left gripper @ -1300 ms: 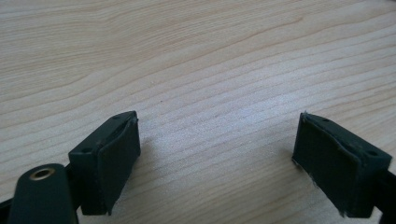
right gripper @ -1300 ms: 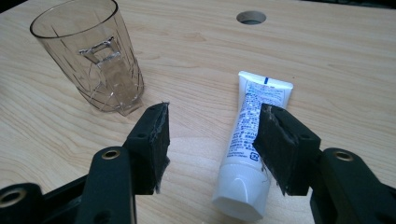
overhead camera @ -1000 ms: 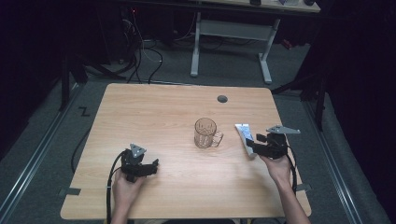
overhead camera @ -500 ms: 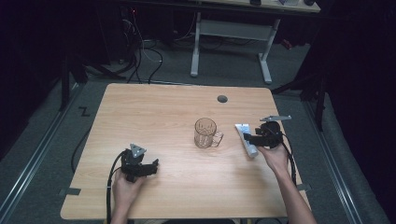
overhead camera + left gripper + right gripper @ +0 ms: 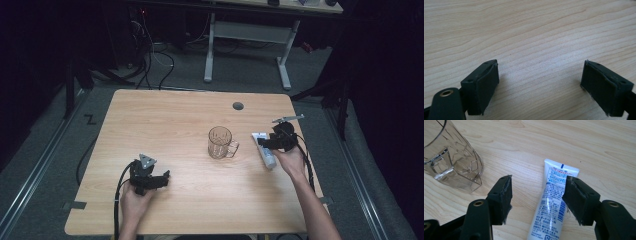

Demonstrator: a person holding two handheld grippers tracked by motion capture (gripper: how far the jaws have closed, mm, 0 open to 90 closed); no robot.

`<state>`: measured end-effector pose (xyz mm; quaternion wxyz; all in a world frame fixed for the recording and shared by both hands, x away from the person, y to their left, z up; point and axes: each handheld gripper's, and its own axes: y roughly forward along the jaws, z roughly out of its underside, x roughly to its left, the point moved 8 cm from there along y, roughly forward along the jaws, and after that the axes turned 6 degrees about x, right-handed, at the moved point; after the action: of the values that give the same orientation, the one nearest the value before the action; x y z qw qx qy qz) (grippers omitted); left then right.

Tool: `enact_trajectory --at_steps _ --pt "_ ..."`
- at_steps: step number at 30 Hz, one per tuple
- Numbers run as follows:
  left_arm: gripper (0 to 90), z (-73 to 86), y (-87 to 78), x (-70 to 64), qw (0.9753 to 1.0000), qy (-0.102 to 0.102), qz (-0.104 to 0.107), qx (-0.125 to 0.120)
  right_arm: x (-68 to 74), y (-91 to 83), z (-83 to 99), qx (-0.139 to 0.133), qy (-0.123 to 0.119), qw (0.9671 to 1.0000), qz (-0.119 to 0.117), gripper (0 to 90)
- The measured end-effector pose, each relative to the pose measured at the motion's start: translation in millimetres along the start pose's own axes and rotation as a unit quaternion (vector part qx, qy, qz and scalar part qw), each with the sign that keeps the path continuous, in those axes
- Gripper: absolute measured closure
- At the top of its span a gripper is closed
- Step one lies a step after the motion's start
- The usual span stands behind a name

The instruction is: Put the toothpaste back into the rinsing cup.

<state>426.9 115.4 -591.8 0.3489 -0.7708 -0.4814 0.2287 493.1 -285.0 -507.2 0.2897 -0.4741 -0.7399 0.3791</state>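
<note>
— Tube of white cream is the last stop; starting from the left, what lies there?

— The left gripper sits low over the near left part of the wooden table, jaws spread wide over bare wood.

— And in the middle?

— A clear glass mug stands upright, handle turned toward the right.

— Then the right side?

— The tube lies flat just right of the mug, apart from it. The right gripper hangs over it with jaws spread, one pad on the wood beside the tube, the other above its right edge.
</note>
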Motion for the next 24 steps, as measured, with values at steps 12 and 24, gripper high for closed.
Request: enact_trajectory --at_steps 12,24 --pt "14.8 0.0 0.0 0.0 1.0 0.0 0.0 0.0 -2.6 11.2 -11.1 0.016 -0.008 0.9996 0.024 44.4" --pt "14.8 0.0 0.0 -0.1 1.0 0.0 0.0 0.0 -8.7 33.1 -9.0 0.066 0.016 0.9973 0.028 44.8"
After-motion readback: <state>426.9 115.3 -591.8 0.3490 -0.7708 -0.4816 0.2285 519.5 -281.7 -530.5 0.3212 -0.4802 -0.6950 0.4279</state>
